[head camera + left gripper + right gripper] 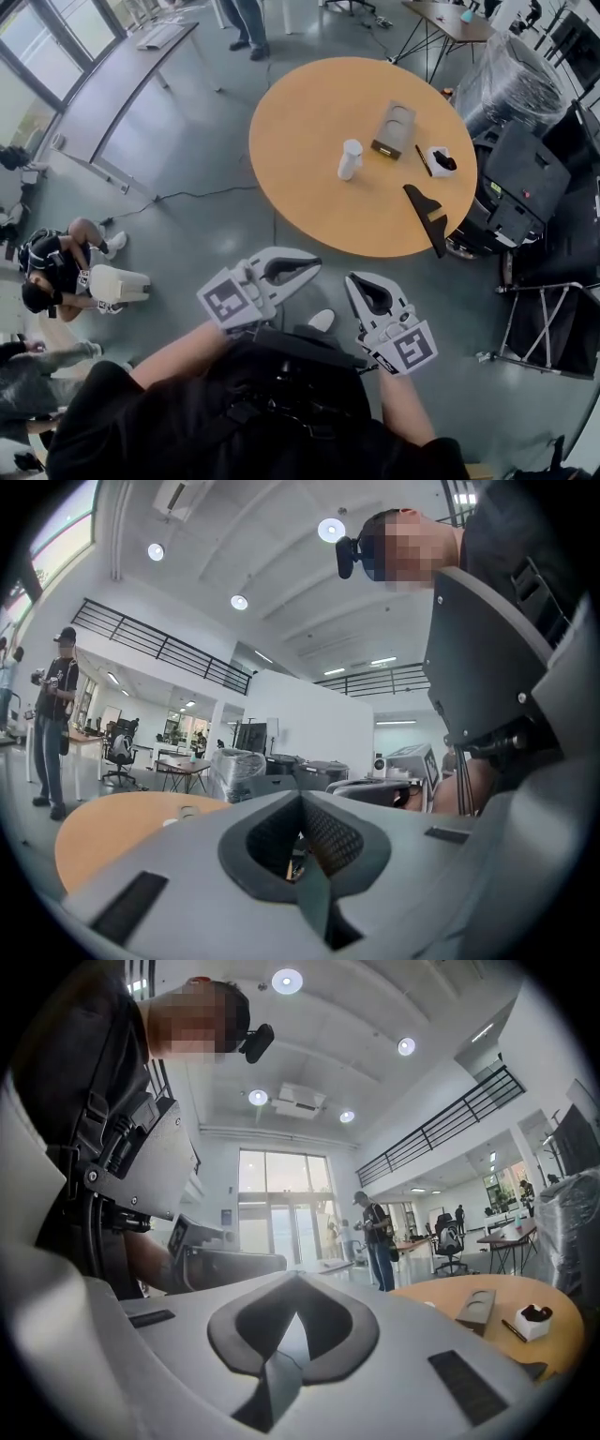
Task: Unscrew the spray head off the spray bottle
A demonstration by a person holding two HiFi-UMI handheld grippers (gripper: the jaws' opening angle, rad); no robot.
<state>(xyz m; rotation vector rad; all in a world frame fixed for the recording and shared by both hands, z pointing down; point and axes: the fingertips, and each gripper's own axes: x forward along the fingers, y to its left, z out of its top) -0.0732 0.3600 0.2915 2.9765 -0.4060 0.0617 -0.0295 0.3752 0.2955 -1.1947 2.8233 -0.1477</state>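
Note:
A white spray bottle (350, 159) stands upright near the middle of the round orange table (309, 122). Both grippers hang low in front of the person, over the floor and well short of the table's near edge. My left gripper (312, 265) is shut with nothing between its fingers, and its own view shows the jaws (302, 794) closed together. My right gripper (353, 280) is shut and empty as well; the right gripper view shows its tips (298, 1279) meeting. The bottle is too small to make out in either gripper view.
On the table, right of the bottle, lie a grey box (394, 129), a black pen (424, 160), a small white box (441, 160) and a black angular object (427, 211). Black cases (520, 183) stand right of the table. People sit on the floor at left (66, 267).

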